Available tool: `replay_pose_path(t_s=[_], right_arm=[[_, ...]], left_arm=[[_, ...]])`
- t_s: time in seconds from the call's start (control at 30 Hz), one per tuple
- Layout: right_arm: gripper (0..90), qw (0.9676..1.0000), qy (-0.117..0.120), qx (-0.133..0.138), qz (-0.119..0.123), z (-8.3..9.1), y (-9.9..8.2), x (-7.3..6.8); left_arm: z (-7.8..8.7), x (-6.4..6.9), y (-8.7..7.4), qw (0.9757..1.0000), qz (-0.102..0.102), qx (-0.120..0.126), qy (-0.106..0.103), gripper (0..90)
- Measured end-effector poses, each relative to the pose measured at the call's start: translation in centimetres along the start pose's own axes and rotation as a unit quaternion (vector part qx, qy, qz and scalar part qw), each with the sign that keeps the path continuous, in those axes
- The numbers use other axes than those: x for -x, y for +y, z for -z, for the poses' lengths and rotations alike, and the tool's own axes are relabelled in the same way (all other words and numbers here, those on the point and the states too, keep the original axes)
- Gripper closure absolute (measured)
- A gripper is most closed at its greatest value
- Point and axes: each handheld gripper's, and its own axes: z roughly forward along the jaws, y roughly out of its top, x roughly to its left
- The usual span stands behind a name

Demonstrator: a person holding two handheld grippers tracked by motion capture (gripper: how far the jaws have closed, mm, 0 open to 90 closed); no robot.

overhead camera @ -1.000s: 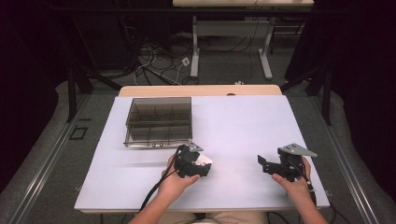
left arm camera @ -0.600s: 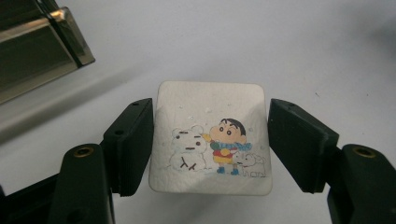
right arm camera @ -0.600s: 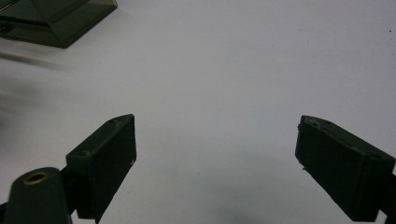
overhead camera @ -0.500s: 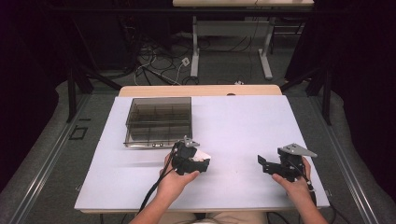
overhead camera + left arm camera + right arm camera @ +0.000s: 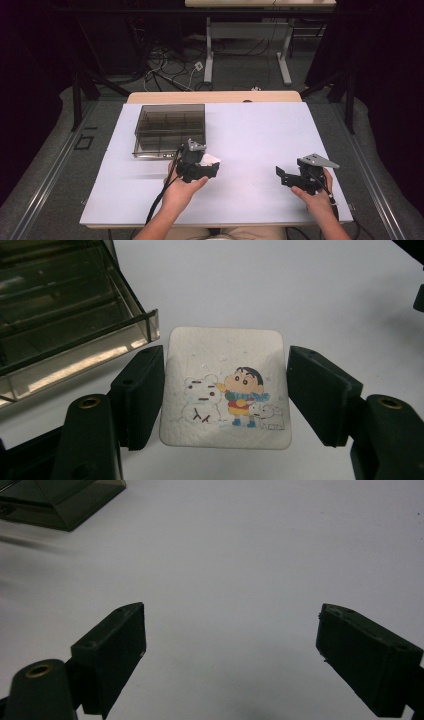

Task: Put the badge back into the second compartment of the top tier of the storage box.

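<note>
White square pad [image 5: 226, 390] with a cartoon boy, snowman and puppy printed on it sits right between the left gripper's [image 5: 225, 395] black jaws, and the left jaw is touching its edge while the right one is just beside it, so whether it is truly gripped I cannot tell. From the high view, the left gripper [image 5: 196, 167] is just in front of the smoky clear compartment box [image 5: 170, 129] on the white table [image 5: 260, 130]. Over on the other side, well apart, the right gripper [image 5: 232, 655] hangs above bare tabletop, jaws spread wide, nothing between them; the person's hand [image 5: 314, 192] holds it [image 5: 300, 177] low.
</note>
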Motion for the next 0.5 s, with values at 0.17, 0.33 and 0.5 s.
replay_pose_path(t_s=[0.17, 0.33, 0.5], right_arm=[[12.6, 1.0, -0.002, 0.0, 0.001, 0.0, 0.0, 0.0], [12.6, 1.0, -0.002, 0.0, 0.002, 0.0, 0.0, 0.0], [12.7, 1.0, -0.001, 0.0, 0.003, 0.0, 0.0, 0.1]], left_arm=[[0.9, -0.7, 0.3, 0.9999, 0.011, 0.008, 0.004, 33.5], [1.8, -1.4, 0.6, 0.9995, 0.023, 0.019, 0.009, 33.5], [2.8, -2.5, 0.9, 0.9987, 0.034, 0.035, 0.014, 33.5]])
